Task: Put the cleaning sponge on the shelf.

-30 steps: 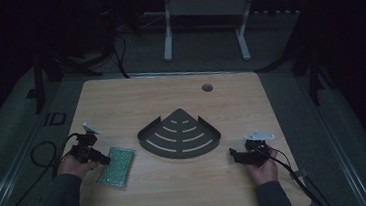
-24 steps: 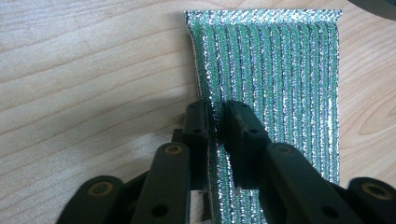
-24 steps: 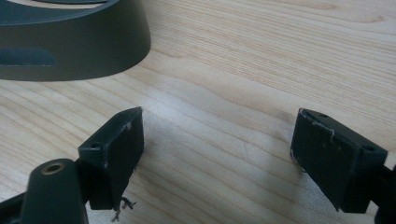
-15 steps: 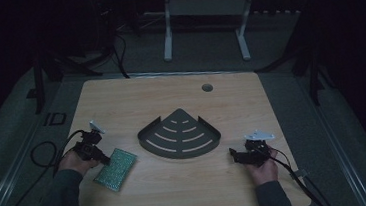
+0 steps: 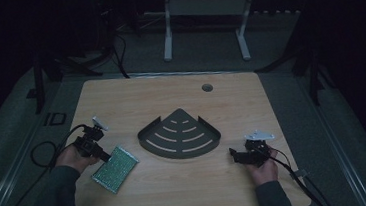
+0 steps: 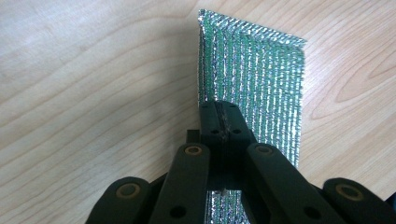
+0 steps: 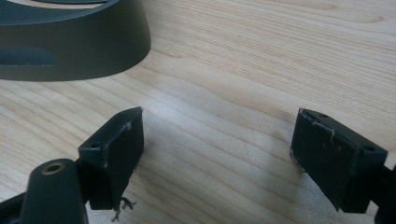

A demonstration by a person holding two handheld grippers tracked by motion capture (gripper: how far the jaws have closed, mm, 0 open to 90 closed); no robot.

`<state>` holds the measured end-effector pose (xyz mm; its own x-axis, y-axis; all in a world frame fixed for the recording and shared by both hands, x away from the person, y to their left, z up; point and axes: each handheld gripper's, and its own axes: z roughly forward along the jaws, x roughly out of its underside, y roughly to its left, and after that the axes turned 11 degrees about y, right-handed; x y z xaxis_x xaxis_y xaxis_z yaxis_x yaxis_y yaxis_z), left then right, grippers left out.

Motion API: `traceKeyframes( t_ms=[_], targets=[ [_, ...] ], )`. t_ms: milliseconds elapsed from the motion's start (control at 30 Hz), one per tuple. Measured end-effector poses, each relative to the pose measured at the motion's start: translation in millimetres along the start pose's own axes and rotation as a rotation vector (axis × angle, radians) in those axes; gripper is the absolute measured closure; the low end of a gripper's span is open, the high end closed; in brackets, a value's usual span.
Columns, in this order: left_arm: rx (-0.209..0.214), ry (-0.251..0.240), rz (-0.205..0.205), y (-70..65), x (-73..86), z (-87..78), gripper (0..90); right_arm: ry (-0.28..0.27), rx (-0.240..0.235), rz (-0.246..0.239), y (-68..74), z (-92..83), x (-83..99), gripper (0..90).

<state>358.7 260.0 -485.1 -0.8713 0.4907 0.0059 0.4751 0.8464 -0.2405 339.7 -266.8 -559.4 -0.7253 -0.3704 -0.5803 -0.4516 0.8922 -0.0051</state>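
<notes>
A person's left gripper (image 6: pixel 219 122) has just clamped its jaws tight on the near edge of a glittering green pad (image 6: pixel 254 79), the thin sheet pinched between them at the bench's (image 5: pixel 170 99) left front. In the high view the pad (image 5: pixel 115 169) lies tilted off the wood beside the left hand (image 5: pixel 75 157), apparently gripped at the rim so it can be lifted whole. The slotted grey tray (image 5: pixel 180 135) sits mid-bench, the likely destination. The right gripper (image 7: pixel 217 154) waits low at the tray's right, jaws wide and empty, seemingly kept clear of the transfer.
</notes>
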Motion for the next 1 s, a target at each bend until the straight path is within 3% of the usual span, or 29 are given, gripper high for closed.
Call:
traceKeyframes(
  t_ms=[267,467,1000],
  targets=[
    [-0.012,-0.041,0.001,-0.7,0.8,-17.3,90.0,0.0,0.0,0.0,0.0,0.0,0.0,16.9],
    [-0.007,-0.042,0.012,-1.7,-0.4,-25.8,90.0,0.0,0.0,0.0,0.0,0.0,0.0,16.8],
    [-0.05,-0.084,0.044,-9.9,-9.1,-53.7,90.0,0.0,-0.001,0.001,0.1,0.0,-0.1,16.9]
  ],
)
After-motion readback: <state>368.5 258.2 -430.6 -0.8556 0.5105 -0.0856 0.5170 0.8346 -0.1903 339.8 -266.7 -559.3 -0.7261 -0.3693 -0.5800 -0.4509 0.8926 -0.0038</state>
